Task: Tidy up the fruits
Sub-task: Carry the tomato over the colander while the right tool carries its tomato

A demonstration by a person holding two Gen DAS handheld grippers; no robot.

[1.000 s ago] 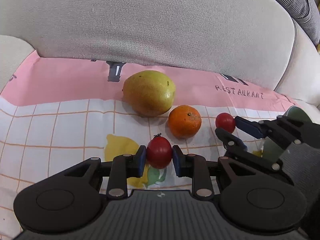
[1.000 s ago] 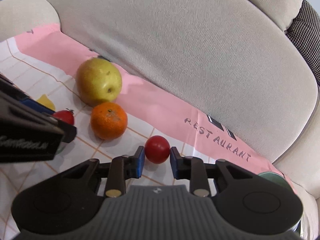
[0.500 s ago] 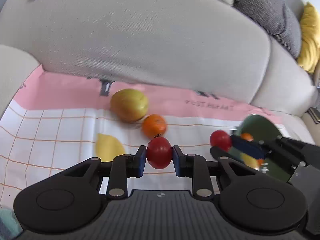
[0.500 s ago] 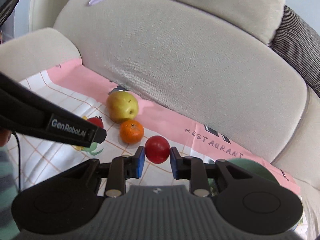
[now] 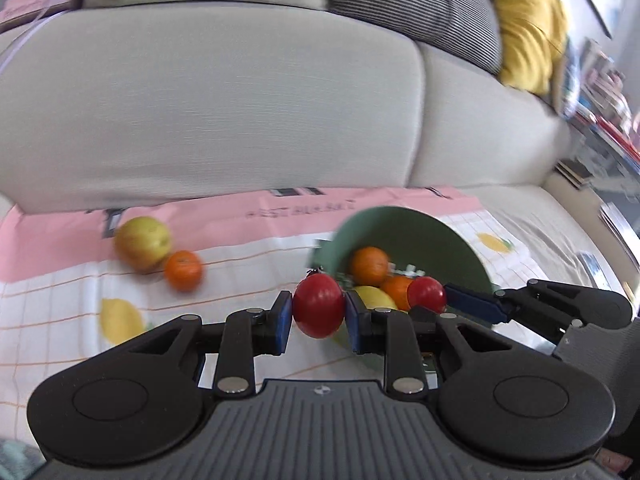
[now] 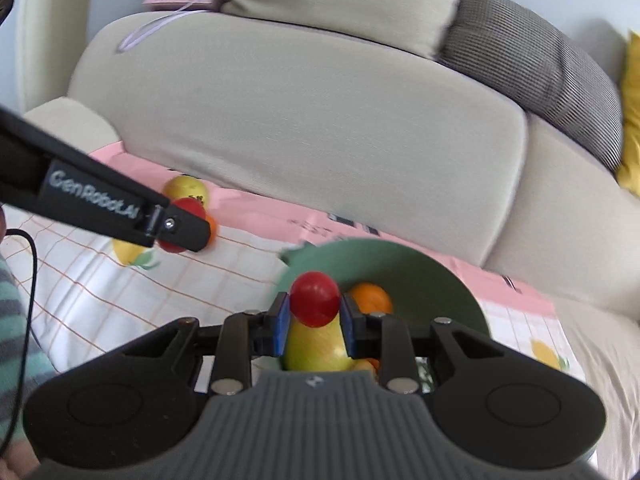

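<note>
My left gripper (image 5: 319,314) is shut on a red tomato (image 5: 319,310) with a stem, held in the air just left of the green bowl (image 5: 452,240). My right gripper (image 6: 314,314) is shut on a second red tomato (image 6: 315,298), held over the green bowl (image 6: 432,276). The bowl holds oranges (image 5: 369,266) and a yellow-green fruit (image 6: 314,350). A yellow-green pear (image 5: 143,243) and an orange (image 5: 183,270) lie on the cloth at the left. In the right wrist view the left gripper (image 6: 182,230) and its tomato (image 6: 188,210) partly hide the pear (image 6: 186,189).
The fruits lie on a pink and white checked cloth (image 5: 60,304) spread on a beige sofa seat. The sofa backrest (image 5: 220,120) rises behind. A grey cushion (image 5: 420,16) and a yellow cushion (image 5: 528,28) sit at the upper right.
Both grippers have lifted and swung right with their tomatoes. The green bowl with fruit has come into full view, and the right gripper's tomato now hangs over it.
</note>
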